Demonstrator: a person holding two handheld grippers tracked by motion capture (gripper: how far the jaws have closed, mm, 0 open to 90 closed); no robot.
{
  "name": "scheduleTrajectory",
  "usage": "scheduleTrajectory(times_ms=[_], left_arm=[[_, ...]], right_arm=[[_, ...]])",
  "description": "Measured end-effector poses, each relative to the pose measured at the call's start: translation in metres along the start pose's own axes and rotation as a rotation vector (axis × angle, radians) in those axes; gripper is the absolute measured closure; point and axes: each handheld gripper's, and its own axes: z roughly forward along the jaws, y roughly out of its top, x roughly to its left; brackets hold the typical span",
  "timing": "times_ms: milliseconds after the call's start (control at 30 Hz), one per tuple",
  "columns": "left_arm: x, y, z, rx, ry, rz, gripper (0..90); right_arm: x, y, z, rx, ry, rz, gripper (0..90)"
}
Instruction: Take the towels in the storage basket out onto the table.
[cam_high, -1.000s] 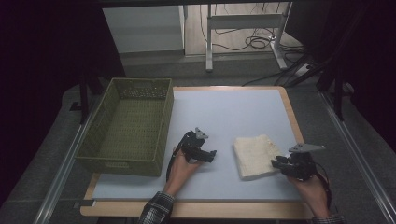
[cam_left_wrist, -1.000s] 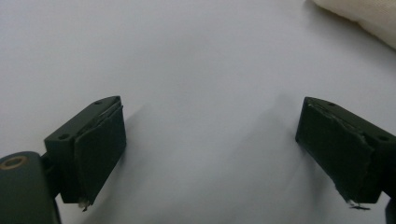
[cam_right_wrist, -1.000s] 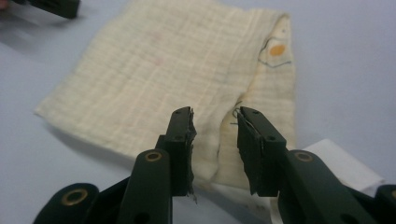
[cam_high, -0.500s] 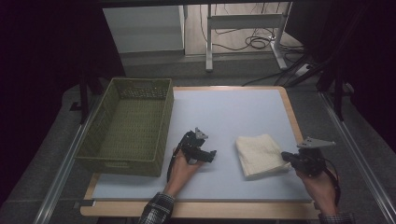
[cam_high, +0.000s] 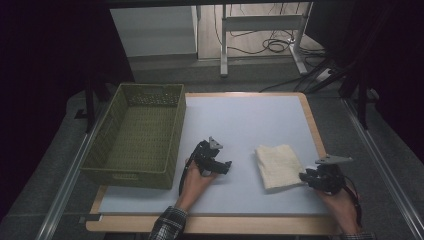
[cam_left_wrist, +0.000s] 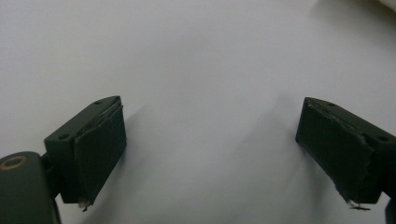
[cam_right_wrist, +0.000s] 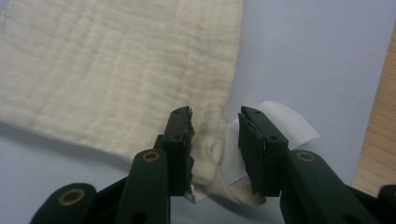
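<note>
A folded cream cloth (cam_high: 277, 165) lies flat on the pale blue mat, right of centre. My right gripper (cam_high: 303, 177) is at its near right corner. In the right gripper view the jaws of that gripper (cam_right_wrist: 215, 144) stand close together, with the bunched corner of the cloth (cam_right_wrist: 116, 70) and a white label (cam_right_wrist: 285, 123) pinched between them. My left gripper (cam_high: 225, 167) rests on the mat to the left of the cloth, about a hand's width away. Its jaws (cam_left_wrist: 210, 158) are spread wide over bare mat, with nothing between them.
A green wire basket (cam_high: 130, 175) stands along the left edge of the table, with nothing in it. The mat (cam_high: 240, 120) is bare behind both grippers. A wooden border (cam_high: 312, 125) runs down the right side, close to my right hand.
My right gripper drew a little to the right, then came back left onto the cloth's near corner. The cloth and my left gripper have stayed put.
</note>
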Motion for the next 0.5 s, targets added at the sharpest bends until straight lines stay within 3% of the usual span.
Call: scheduleTrajectory(times_ms=[33, 100, 133, 267, 367, 500], left_arm=[[0.000, 0.000, 0.000, 0.000, 0.001, 0.001, 8.7], [0.000, 0.000, 0.000, 0.000, 0.002, 0.001, 8.7], [0.000, 0.000, 0.000, -0.001, 0.003, 0.002, 8.7], [-0.001, 0.000, 0.000, -0.002, 0.005, 0.006, 8.7], [0.000, 0.000, 0.000, -0.001, 0.004, 0.003, 8.7], [0.000, 0.000, 0.000, -0.001, 0.005, 0.007, 8.7]], right_arm=[[0.001, -0.001, 0.000, -0.004, -0.005, 0.007, 67.3], [0.003, -0.002, 0.000, -0.009, 0.016, 0.014, 82.9], [0.004, -0.003, 0.000, -0.009, 0.027, 0.019, 84.4], [0.005, -0.001, -0.001, 0.003, 0.038, 0.038, 86.4], [0.009, 0.008, -0.013, -0.054, 0.082, 0.057, 86.4], [0.023, 0.033, -0.028, -0.098, 0.116, 0.004, 86.4]])
